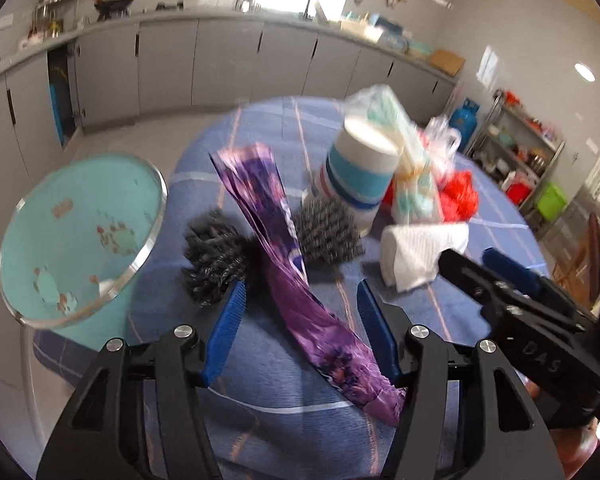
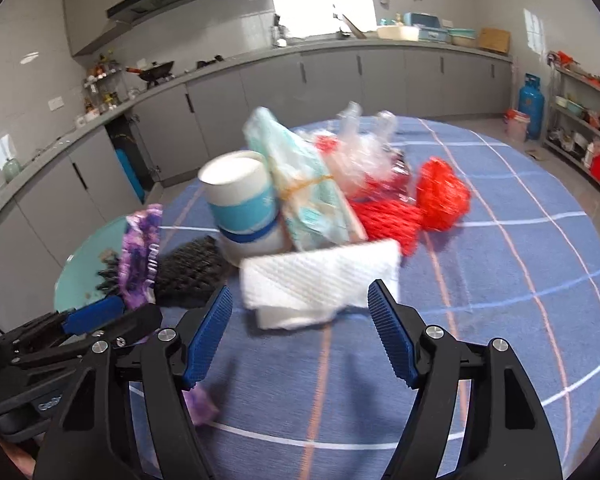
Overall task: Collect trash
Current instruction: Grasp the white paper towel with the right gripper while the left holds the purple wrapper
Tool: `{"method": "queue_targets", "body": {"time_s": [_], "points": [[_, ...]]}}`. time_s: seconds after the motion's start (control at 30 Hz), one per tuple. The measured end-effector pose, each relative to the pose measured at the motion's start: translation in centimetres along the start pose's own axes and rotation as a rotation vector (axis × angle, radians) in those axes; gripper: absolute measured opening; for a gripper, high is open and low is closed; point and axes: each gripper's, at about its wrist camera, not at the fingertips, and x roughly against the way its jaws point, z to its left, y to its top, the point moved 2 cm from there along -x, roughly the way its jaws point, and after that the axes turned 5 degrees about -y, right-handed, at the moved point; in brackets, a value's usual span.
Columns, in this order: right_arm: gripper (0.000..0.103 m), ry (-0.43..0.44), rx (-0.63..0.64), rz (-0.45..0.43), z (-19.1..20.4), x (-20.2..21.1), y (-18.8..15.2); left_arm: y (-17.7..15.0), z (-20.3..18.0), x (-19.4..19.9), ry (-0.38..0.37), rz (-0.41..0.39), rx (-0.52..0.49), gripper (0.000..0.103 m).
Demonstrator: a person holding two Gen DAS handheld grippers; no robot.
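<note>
Both your grippers wide apart, nothing gripped, trash pile ahead on the blue checked tablecloth point(image 2: 500, 280).

Your left gripper point(image 1: 300, 328) straddles the purple wrapper point(image 1: 296, 280), which lies between its blue pads without being pinched. Two black spiky scrubbers point(image 1: 216, 256) flank the wrapper; the teal bowl point(image 1: 80, 232) sits just left at the table edge. Your right gripper point(image 2: 300, 336) is lined up on the folded white paper towel point(image 2: 320, 280), pads either side of its near edge. Crowded right behind: paper cup point(image 2: 244, 208), rubber-banded tissue pack point(image 2: 308, 192), crumpled clear plastic point(image 2: 364, 152), red mesh netting point(image 2: 432, 200).
</note>
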Motion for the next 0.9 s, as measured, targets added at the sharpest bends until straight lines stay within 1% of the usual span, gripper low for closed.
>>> {"method": "queue_targets", "body": {"time_s": [0.03,0.07,0.1,0.13,0.17,0.2,0.23,0.27,0.37,0.43,0.47,0.5,0.53,0.57,0.6,0.63,0.73,0.9], "points": [[0.071,-0.006,-0.016,0.009,-0.6,-0.2,0.0,-0.2,-0.1,-0.6,-0.001,0.018,0.008,0.057],[0.073,-0.01,-0.029,0.016,-1.0,-0.4,-0.1,-0.4,-0.2,-1.1,0.006,0.028,0.009,0.051],[0.073,-0.015,-0.049,0.024,-1.5,-0.6,0.0,-0.6,-0.5,-1.5,0.034,0.03,-0.009,0.04],[0.077,-0.013,-0.076,0.034,-2.0,-1.0,0.2,-0.7,-0.8,-1.5,0.062,0.015,-0.04,0.035],[0.078,-0.003,-0.099,0.043,-2.4,-1.3,0.3,-0.7,-1.1,-1.6,0.057,0.019,-0.072,0.031],[0.079,0.01,-0.118,0.053,-2.7,-1.8,0.4,-0.7,-1.2,-1.5,0.046,0.015,-0.074,0.027],[0.079,0.011,-0.136,0.062,-2.9,-2.3,0.7,-0.6,-1.2,-1.4,0.036,0.011,-0.078,0.025],[0.083,0.002,-0.145,0.071,-3.0,-2.9,1.2,-0.5,-1.4,-1.2,0.029,0.001,-0.089,0.025],[0.084,-0.006,-0.166,0.11,-3.1,-4.4,1.9,0.3,-2.2,0.5,0.034,-0.07,-0.162,0.023],[0.084,0.002,-0.176,0.158,-2.8,-5.6,1.8,0.9,-2.5,1.9,0.019,-0.114,-0.177,0.022],[0.082,-0.01,-0.182,0.185,-2.7,-6.3,1.6,1.3,-2.5,2.7,0.008,-0.136,-0.179,0.022],[0.079,-0.019,-0.175,0.18,-2.6,-6.4,1.6,1.5,-2.4,3.3,0.001,-0.151,-0.176,0.022],[0.06,-0.019,-0.16,0.177,-2.3,-6.3,1.6,1.9,-2.2,4.0,-0.005,-0.168,-0.169,0.022],[0.049,-0.016,-0.146,0.18,-2.1,-6.3,1.6,2.2,-1.9,4.4,-0.008,-0.179,-0.162,0.022],[0.046,-0.014,-0.14,0.182,-2.0,-6.3,1.6,2.5,-1.5,5.0,-0.014,-0.196,-0.147,0.022],[0.037,-0.009,-0.139,0.178,-1.9,-6.2,1.5,2.6,-1.2,5.4,-0.018,-0.206,-0.139,0.022],[0.032,-0.002,-0.132,0.154,-1.9,-5.1,1.1,2.9,-0.8,5.9,-0.021,-0.224,-0.129,0.022],[0.032,0.007,-0.112,0.055,-1.7,-0.6,0.6,2.8,-0.4,6.6,-0.039,-0.233,-0.117,0.022]]}}
